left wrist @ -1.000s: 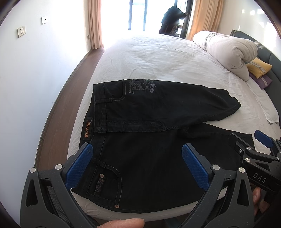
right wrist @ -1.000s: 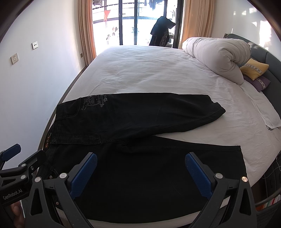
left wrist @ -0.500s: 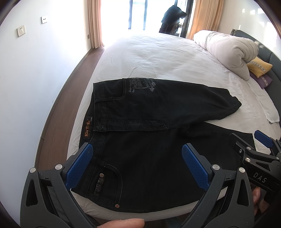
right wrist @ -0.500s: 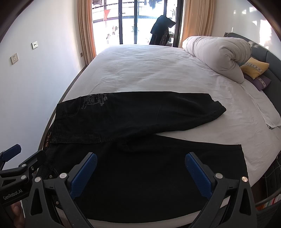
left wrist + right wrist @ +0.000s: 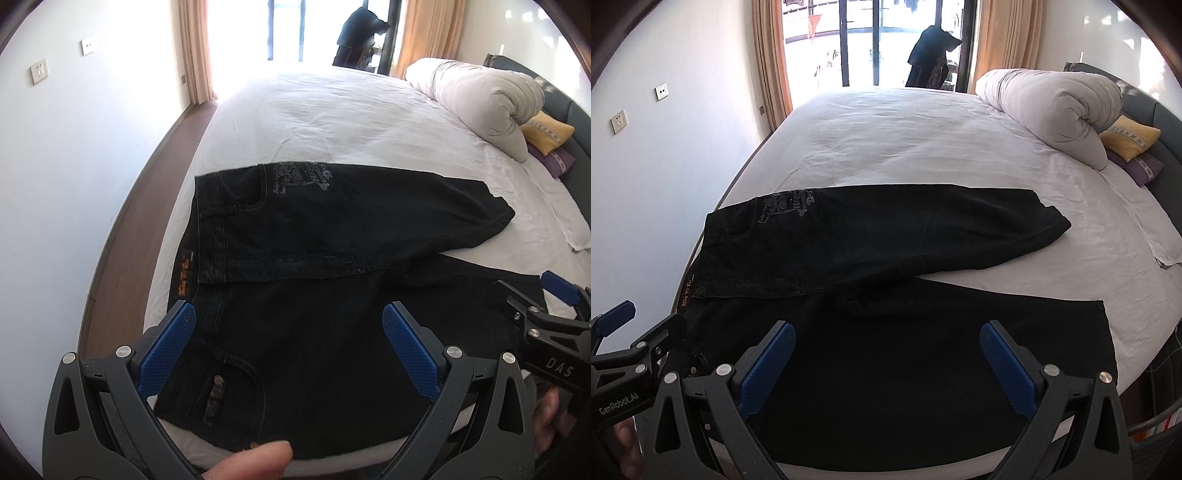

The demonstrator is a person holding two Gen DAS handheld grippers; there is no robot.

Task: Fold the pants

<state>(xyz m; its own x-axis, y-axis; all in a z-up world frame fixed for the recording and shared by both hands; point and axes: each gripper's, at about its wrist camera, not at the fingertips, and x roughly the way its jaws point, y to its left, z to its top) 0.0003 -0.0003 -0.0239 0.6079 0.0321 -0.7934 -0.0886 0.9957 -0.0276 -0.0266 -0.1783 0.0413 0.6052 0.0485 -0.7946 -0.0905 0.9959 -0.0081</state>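
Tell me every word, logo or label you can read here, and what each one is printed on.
"DAS": on the right hand-held gripper, seen in the left wrist view.
"GenRobot.AI": on the left hand-held gripper, seen in the right wrist view.
Orange waistband patch on the black pants: lettering too blurred to read.
Grey print near the pocket: a design with script, unreadable.

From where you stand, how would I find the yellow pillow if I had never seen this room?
Start at the big white bed and look to its right side, where a fat rolled-up white duvet lies. The yellow pillow sits just behind the duvet's rolled end, against the dark headboard. It is the only yellow thing there, resting on top of a purple pillow.
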